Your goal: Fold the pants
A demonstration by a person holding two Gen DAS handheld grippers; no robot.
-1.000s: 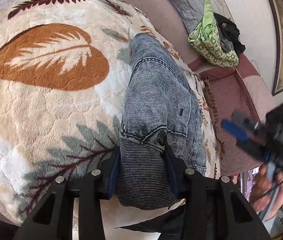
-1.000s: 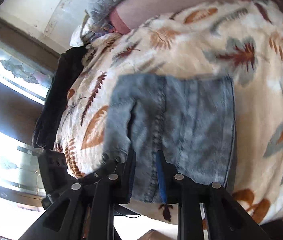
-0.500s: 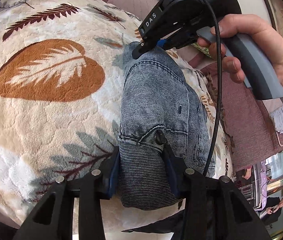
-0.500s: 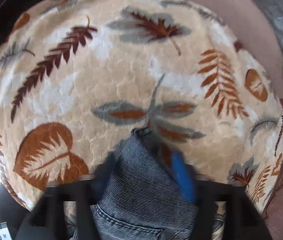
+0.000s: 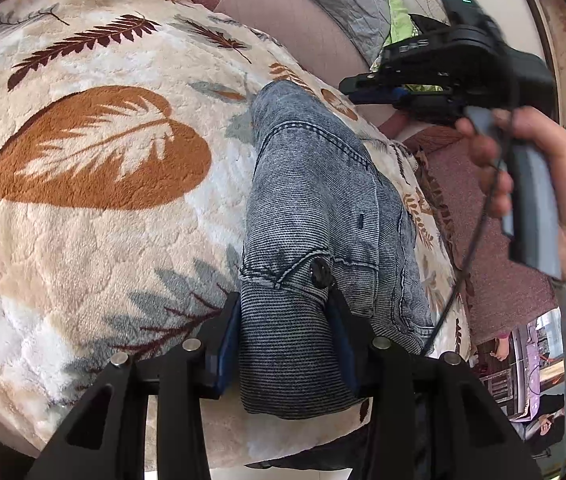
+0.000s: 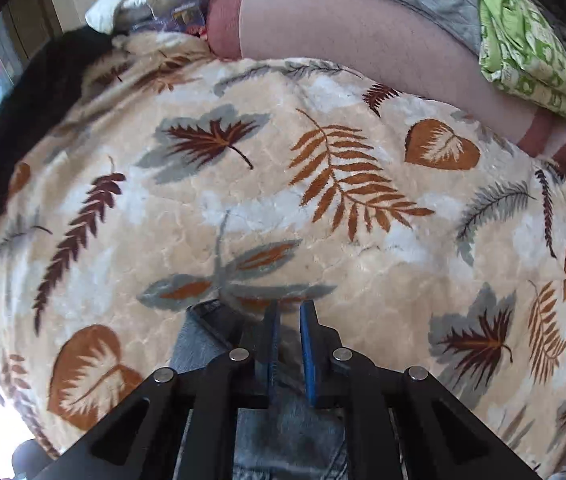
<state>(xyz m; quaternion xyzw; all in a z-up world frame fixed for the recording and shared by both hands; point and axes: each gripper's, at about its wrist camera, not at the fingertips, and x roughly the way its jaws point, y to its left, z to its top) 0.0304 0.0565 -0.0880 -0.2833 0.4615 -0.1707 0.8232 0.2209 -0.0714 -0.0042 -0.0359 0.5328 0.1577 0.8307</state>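
Folded blue denim pants (image 5: 315,216) lie on a leaf-patterned fleece blanket (image 5: 95,216). My left gripper (image 5: 285,320) is shut on the thick near edge of the pants, by the waistband button. My right gripper (image 5: 357,90) is held in a hand above the far end of the pants. In the right wrist view the right gripper (image 6: 287,312) has its blue pads close together with nothing between them, and the far edge of the pants (image 6: 199,336) shows just below and behind its fingers.
A pink sofa back (image 6: 347,28) rises behind the blanket. A green patterned cloth (image 6: 531,40) and a grey quilt (image 5: 347,4) lie on it. The blanket's edge drops off at the right, onto the reddish seat (image 5: 495,248).
My right gripper moved from the near edge of the pants over to the far end, closed, then lifted off to the right. My left gripper stayed shut on the pants.
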